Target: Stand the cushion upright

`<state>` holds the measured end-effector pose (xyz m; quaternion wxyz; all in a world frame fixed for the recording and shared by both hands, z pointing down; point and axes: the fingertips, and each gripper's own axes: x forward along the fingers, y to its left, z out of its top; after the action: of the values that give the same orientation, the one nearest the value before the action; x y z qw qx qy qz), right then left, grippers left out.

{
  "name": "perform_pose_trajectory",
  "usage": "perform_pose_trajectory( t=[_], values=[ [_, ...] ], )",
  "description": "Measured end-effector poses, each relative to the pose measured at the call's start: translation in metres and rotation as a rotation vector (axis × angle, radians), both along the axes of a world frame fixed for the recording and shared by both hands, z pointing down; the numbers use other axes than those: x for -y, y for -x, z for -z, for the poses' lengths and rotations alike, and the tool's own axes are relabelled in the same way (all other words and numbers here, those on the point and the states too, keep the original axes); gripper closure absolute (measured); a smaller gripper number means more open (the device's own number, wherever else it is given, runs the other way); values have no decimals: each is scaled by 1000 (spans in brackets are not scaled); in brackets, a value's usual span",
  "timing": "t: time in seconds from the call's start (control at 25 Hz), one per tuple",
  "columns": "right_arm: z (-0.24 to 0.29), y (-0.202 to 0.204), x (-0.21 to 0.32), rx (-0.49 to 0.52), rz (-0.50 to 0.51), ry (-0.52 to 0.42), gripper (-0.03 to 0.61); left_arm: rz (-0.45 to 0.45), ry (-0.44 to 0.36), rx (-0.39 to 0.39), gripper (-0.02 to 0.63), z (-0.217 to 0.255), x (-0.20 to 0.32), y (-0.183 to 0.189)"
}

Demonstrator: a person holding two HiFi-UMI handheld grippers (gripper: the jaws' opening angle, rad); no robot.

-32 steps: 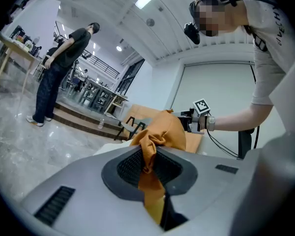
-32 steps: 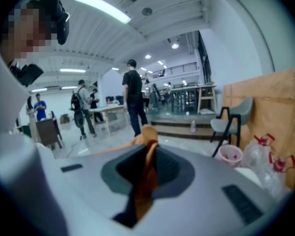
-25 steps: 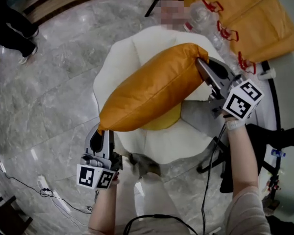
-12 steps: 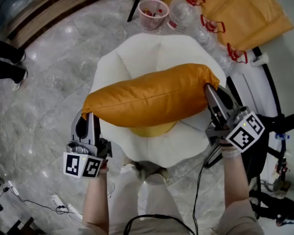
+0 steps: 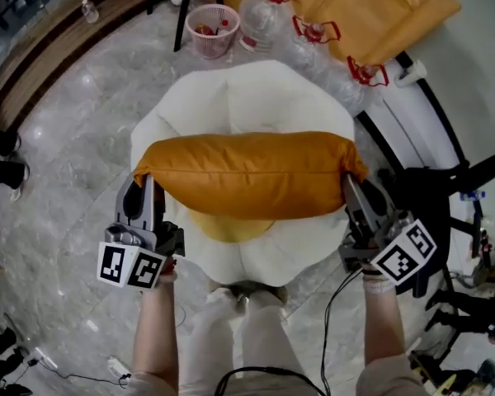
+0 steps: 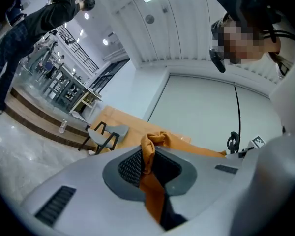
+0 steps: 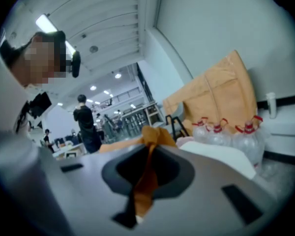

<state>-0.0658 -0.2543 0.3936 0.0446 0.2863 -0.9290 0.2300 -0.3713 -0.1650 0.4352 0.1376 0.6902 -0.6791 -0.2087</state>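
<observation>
Grey marble floor (image 5: 74, 139), open hall behind, bystanders at the far edges.

Orange cushion (image 5: 247, 176) hangs stretched side to side between the two grippers, long axis level and one broad face turned up to the head camera. It sits over the white petal-shaped seat (image 5: 247, 97); can't tell whether its underside touches.

Left gripper (image 5: 140, 190): jaws nearly together, pinching the cushion's left end corner. Left gripper view shows orange fabric (image 6: 150, 151) bunched between the pads; the jaws have just been closing a bit tighter on it.

Right gripper (image 5: 352, 190): same story on the right end corner, narrow gap, fabric fold (image 7: 147, 176) clamped.

Why two corners: my read is that a soft cushion sags and swings from one point, while opposite ends keep it taut and let both hands set its tilt.

Yellow centre pad (image 5: 223, 225) of the seat is just under the cushion, between the grippers. That's the likely landing spot.

Beyond the grippers' tips: pink basket (image 5: 212, 30), water bottles (image 5: 260, 11), tan padded sheet (image 5: 371, 7). All well apart, no interference.

Not upright yet. It probably needs a long edge set down on the seat before release.
</observation>
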Motion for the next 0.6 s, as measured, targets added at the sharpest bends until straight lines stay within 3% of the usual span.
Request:
perform_pose_trajectory(
  t=[0.12,0.32,0.6],
  values=[
    [3,-3,-10,-22,-7,-18,537,-25,-19,-2,565,11,24,4],
    [15,-11,-21,54,-41,6,537,-62,-41,10,565,27,53,2],
    [7,-40,-15,122,-137,61,537,-137,3,-17,565,18,89,-26]
  ],
)
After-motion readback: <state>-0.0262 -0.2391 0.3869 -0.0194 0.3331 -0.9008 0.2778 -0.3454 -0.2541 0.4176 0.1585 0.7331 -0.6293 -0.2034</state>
